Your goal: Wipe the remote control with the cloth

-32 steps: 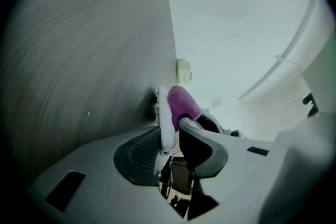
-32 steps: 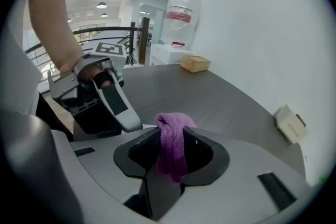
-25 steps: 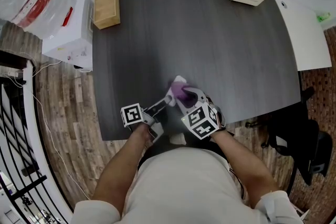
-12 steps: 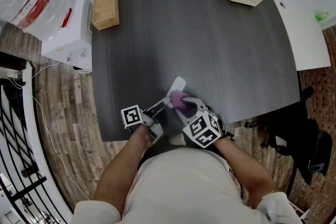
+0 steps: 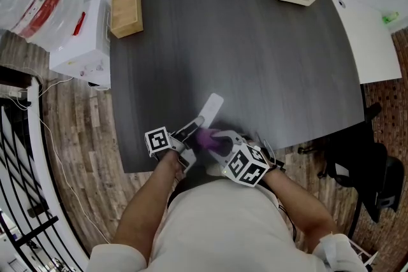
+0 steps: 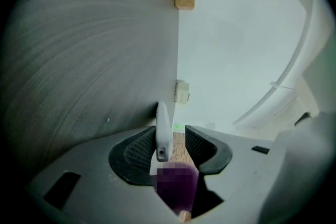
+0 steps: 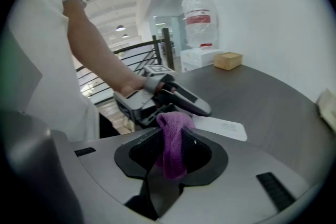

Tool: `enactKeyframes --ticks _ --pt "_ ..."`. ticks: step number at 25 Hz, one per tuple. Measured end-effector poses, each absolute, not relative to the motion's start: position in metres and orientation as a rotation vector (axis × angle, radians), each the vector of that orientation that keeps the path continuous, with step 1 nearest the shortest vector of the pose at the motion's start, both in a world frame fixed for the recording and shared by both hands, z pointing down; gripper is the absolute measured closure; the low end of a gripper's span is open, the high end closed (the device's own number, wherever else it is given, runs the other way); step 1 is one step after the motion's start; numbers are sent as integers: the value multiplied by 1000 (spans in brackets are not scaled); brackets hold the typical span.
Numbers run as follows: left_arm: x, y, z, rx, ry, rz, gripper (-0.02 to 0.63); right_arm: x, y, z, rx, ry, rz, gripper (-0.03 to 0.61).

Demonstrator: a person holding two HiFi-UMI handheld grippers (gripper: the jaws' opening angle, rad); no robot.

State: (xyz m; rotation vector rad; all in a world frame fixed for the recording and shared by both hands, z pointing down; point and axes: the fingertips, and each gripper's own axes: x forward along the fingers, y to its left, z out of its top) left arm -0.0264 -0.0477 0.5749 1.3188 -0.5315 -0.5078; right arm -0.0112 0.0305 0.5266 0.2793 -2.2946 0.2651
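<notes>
Dark table (image 5: 255, 41): the activity is at its front edge. Left gripper (image 6: 176, 140): jaws partly apart. The white remote control (image 6: 163, 131) stands edge-on between them, against one pad, with a gap to the other. It projects out over the table. Right gripper (image 7: 173, 147): clamped on a purple cloth (image 7: 176, 123), placed at the remote's near end, just beside the left jaws.

A white remote control (image 5: 211, 106) sits angled near the front edge of the dark table (image 5: 268, 54). The left gripper (image 5: 193, 129) meets its near end. The right gripper (image 5: 218, 140) holds a purple cloth (image 5: 205, 138) there (touching, it seems). A wooden box (image 5: 125, 9) stands at a far corner.
</notes>
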Motion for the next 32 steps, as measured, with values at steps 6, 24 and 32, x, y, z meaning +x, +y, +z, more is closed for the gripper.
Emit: enactKeyframes --ticks 6,24,32 --pt "-23 -48 579 1301 -543 -470 502 -1 19 495 304 -2380 362 462" --pt "-16 -44 585 1276 -536 -409 518 36 -84 554 719 -2122 318 465" --pt "-18 -43 586 1282 -542 -395 518 13 -15 543 554 -2228 416 469"
